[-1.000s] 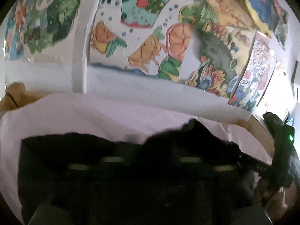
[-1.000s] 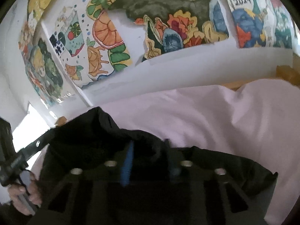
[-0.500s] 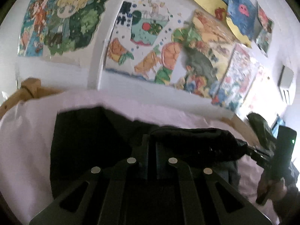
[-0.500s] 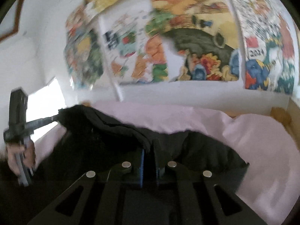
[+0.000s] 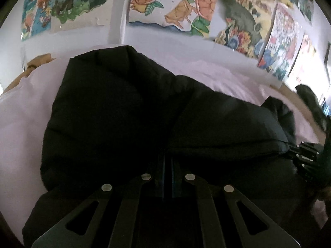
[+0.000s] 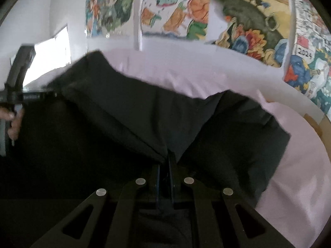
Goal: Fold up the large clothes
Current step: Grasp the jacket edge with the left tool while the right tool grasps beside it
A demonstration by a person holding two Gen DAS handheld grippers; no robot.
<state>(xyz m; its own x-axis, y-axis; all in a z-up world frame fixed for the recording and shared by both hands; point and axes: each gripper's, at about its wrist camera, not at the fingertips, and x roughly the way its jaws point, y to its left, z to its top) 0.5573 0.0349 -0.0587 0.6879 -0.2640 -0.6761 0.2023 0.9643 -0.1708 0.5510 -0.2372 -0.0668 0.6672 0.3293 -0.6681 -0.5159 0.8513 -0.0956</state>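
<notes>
1. The black padded jacket [image 5: 128,111] lies spread on the bed's pale pink sheet [image 5: 22,124], below the wall of colourful posters [image 5: 186,14].
2. The left tongs [image 5: 168,165] are pressed together, pinching a fold of the jacket (fabric bunches right at the tips).
3. The right tongs [image 6: 165,165] likewise pinch the jacket's edge [image 6: 157,144], the fingers nearly touching.
4. Seen from the right wrist, the left tongs [image 6: 41,96] grip the jacket's far corner.

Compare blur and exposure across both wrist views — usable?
Left wrist: black garment underexposed, folds barely readable; right edge smeared. Right wrist: motion blur on the garment's upper edge and the left gripper; window blown out. Both: heavy fisheye bending.
</notes>
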